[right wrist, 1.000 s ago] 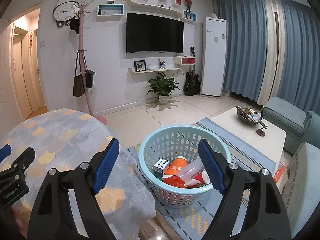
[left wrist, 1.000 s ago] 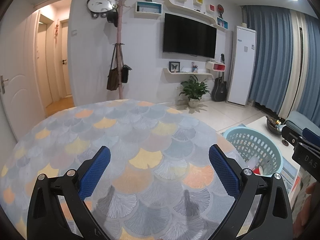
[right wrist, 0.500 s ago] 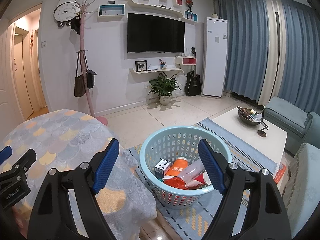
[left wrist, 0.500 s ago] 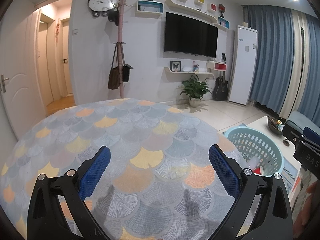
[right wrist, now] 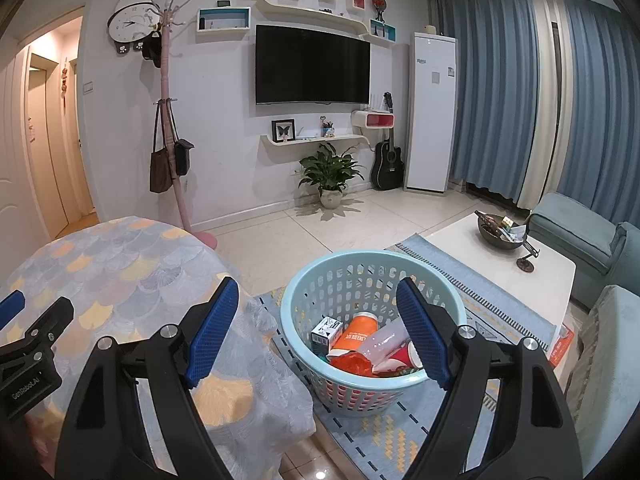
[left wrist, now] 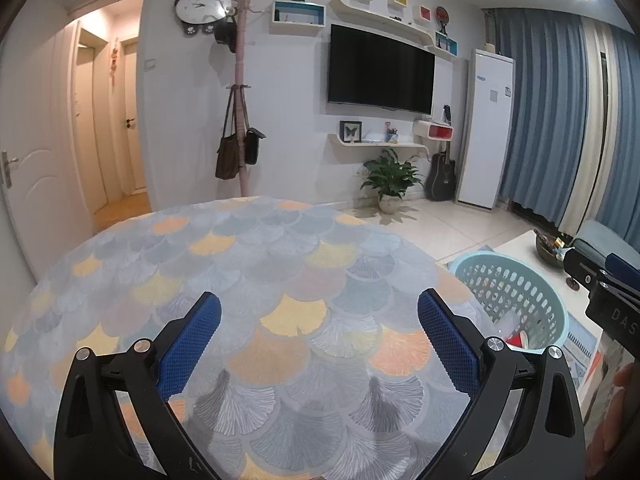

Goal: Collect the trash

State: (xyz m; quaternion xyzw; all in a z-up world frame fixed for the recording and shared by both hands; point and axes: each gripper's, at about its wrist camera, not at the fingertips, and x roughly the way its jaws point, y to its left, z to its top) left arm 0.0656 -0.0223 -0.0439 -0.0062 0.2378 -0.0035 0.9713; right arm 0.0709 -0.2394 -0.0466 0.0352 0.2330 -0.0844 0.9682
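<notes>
Inspecting from left to right, the round desk covered in a grey, yellow and orange fan-patterned cloth (left wrist: pixel 248 264) shows no loose item on the part visible in either view; its near edge is hidden behind the gripper bodies. The left hand-held gripper (left wrist: pixel 319 334) hangs over this cloth with its blue-padded jaws spread wide and nothing between them.

Just beside the desk, on a blue patterned floor rug (right wrist: pixel 404 432), stands the light-blue perforated plastic basket (right wrist: pixel 304 316). It holds the collected trash: a small black-and-white carton (right wrist: pixel 326 330), an orange cylindrical container (right wrist: pixel 356 334), a translucent plastic bottle (right wrist: pixel 390 338), a red-and-white paper cup (right wrist: pixel 404 358) and a crumpled red-orange wrapper (right wrist: pixel 352 364). The right hand-held gripper (right wrist: pixel 318 330) hovers above and in front of the basket, jaws likewise wide apart and empty.

Further right, a white low coffee table (right wrist: pixel 460 248) carries a dark bowl of mixed small objects (right wrist: pixel 498 232) and a small dark stand (right wrist: pixel 526 260); whether any of these count as trash cannot be told.

Judgement: the task appears at or near completion. The desk looks cleared and the trash sits in the basket. What may remain is a check of the hidden near edge of the desk and of the floor.
</notes>
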